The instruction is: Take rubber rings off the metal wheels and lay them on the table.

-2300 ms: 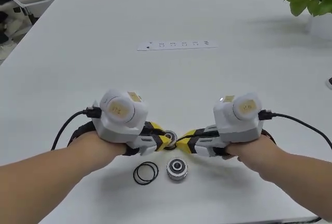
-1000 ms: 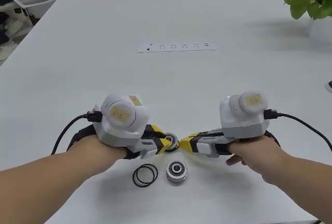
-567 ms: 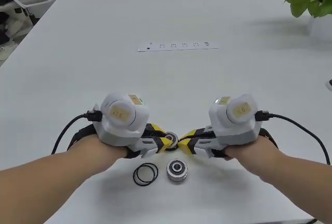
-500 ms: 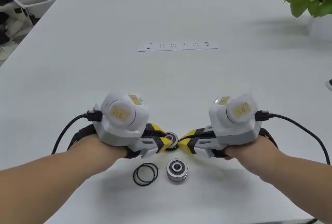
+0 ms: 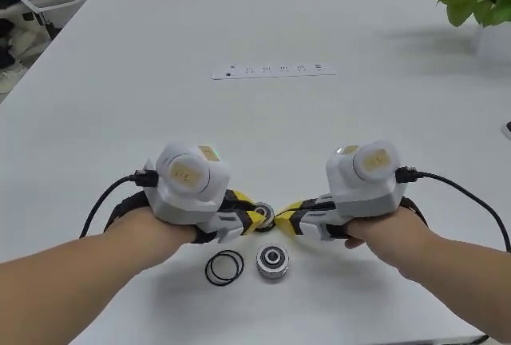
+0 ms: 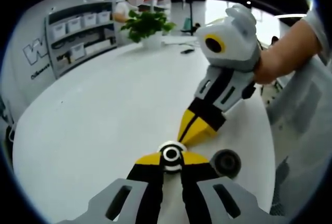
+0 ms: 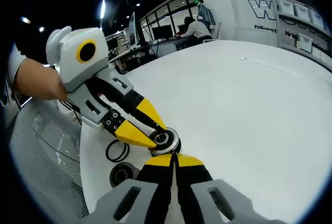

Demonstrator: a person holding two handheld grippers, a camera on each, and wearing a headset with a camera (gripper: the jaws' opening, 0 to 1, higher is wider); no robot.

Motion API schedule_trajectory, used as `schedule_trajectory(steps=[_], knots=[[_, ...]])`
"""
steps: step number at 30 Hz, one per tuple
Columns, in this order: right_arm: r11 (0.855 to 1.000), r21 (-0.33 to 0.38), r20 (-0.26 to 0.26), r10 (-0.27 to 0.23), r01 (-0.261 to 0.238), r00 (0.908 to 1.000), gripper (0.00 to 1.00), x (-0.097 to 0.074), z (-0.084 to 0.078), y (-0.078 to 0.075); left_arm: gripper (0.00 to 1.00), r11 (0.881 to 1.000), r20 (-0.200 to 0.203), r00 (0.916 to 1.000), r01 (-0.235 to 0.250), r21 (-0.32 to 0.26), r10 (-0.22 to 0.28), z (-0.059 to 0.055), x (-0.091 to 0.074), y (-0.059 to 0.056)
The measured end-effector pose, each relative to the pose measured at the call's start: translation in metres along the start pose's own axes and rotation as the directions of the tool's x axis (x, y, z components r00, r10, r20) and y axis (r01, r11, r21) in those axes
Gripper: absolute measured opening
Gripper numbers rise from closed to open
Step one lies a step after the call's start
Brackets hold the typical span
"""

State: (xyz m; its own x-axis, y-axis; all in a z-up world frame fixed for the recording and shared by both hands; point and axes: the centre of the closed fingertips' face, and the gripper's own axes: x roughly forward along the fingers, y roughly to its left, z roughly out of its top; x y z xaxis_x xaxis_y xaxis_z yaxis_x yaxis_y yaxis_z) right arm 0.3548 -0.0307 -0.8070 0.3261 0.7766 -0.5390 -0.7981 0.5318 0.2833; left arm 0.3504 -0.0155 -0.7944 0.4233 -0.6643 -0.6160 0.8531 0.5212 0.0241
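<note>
Left jaws: the left gripper (image 5: 251,219) is clenched on a small metal wheel (image 6: 171,154), one yellow tip on each side of it, at the lower centre of the left gripper view
Right jaws: the right gripper (image 7: 174,161) has its tips pressed together right at the wheel's rim; I cannot tell whether rubber is pinched between them
Rings already off: two black rubber rings (image 5: 224,267) lie overlapping on the table (image 5: 335,129), low in the head view and just left of centre
Second wheel: it (image 5: 272,259) lies flat just beside the rings, below the two grippers
Step in hand: most likely peeling a ring off the held wheel
Doing it well: hold the wheel firmly by its sides so the rim stays free; nip only the rubber, lift it over the edge and roll it off sideways; a straight yank could twist the wheel out of the clamp
Right gripper view adds: a dark band round the held wheel's rim, probably its ring, and how close the right tips sit to it
Left gripper view adds: the clamp itself, head-on, with the right gripper coming in from the upper right
Head view adds: the whole layout, with a power strip (image 5: 273,69) well beyond at upper centre
</note>
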Motion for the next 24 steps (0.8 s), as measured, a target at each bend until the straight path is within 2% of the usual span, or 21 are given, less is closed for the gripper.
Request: schedule_trajectory(steps=[2,5,7,11,12,13,24], knots=[[0.999,0.051,0.021,0.004,-0.005,0.9998,0.0,-0.001,0.003,-0.002,0.12,1.0,0.002,1.0,0.0,-0.001,0.0,0.0,0.0,0.0],[0.997,0.08,0.033,0.009,-0.011,0.9994,0.0,-0.002,0.003,-0.002,0.12,1.0,0.002,1.0,-0.001,-0.001,0.001,0.0,0.0,0.0],[0.99,0.138,0.069,0.02,-0.03,0.9974,0.0,-0.002,0.009,0.0,0.12,1.0,0.001,1.0,-0.001,-0.001,0.001,0.0,0.001,0.001],[0.988,0.149,0.076,0.026,-0.037,0.9967,0.0,-0.003,0.009,0.0,0.12,1.0,0.0,1.0,-0.005,0.001,0.005,0.0,0.001,0.0],[0.983,0.174,0.093,0.045,-0.061,0.9946,0.0,-0.004,0.012,0.004,0.12,1.0,0.0,1.0,-0.006,0.0,0.006,0.0,0.001,0.0],[0.984,0.169,0.085,0.036,-0.05,0.9957,0.0,-0.004,0.011,0.003,0.12,1.0,0.0,1.0,-0.006,0.001,0.006,0.001,0.001,0.0],[0.98,0.182,0.09,0.07,-0.086,0.9934,0.0,-0.003,0.014,0.011,0.12,1.0,0.003,1.0,-0.008,0.003,0.008,0.0,0.0,0.0]])
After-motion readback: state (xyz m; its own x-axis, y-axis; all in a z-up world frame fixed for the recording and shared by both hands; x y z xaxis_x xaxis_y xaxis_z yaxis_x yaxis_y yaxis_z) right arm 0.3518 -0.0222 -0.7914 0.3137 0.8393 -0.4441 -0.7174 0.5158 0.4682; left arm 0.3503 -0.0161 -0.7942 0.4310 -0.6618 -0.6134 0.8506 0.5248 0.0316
